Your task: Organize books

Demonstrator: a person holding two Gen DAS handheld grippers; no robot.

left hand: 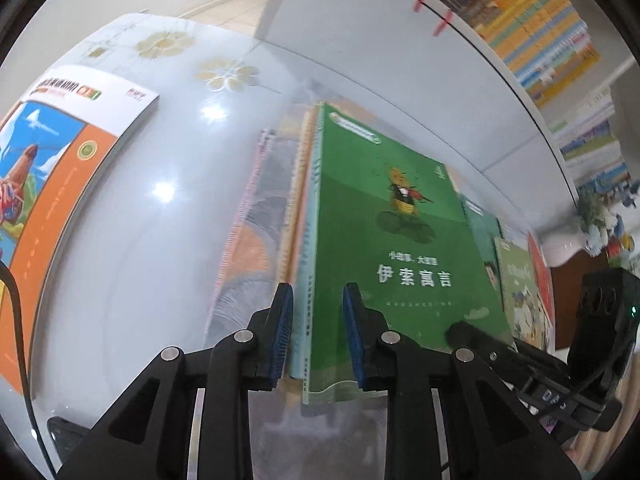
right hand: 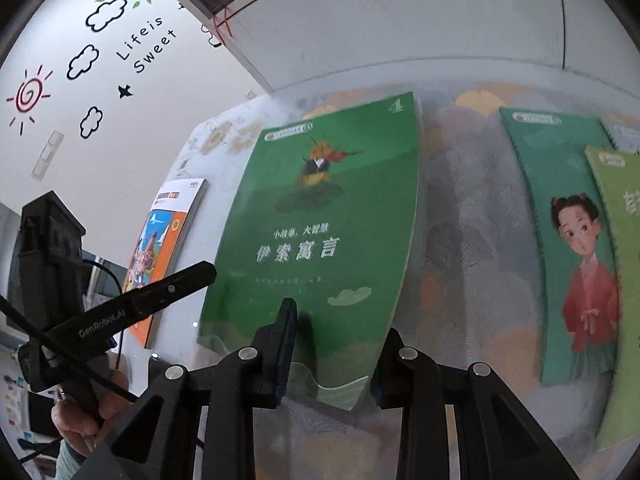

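Observation:
A green book [left hand: 400, 220] with a violin-playing insect on its cover is held tilted over the glossy table [left hand: 160, 240]. My left gripper [left hand: 318, 292] straddles its pale spine at the lower corner, blue pads slightly apart and seemingly not pressing. My right gripper [right hand: 340, 320] is shut on the green book's [right hand: 320, 208] lower edge, one pad on the cover and one behind it. In the right wrist view a left finger [right hand: 172, 288] reaches the spine side. A right finger [left hand: 480, 336] shows by the cover in the left wrist view.
An orange and white book [left hand: 60, 180] [right hand: 168, 248] lies flat at the left. A teal book with a girl in red [right hand: 568, 240] and a light green book [right hand: 620, 280] lie at the right. A white cabinet [left hand: 360, 40] stands behind. A person's hand [right hand: 88, 412] holds the left gripper.

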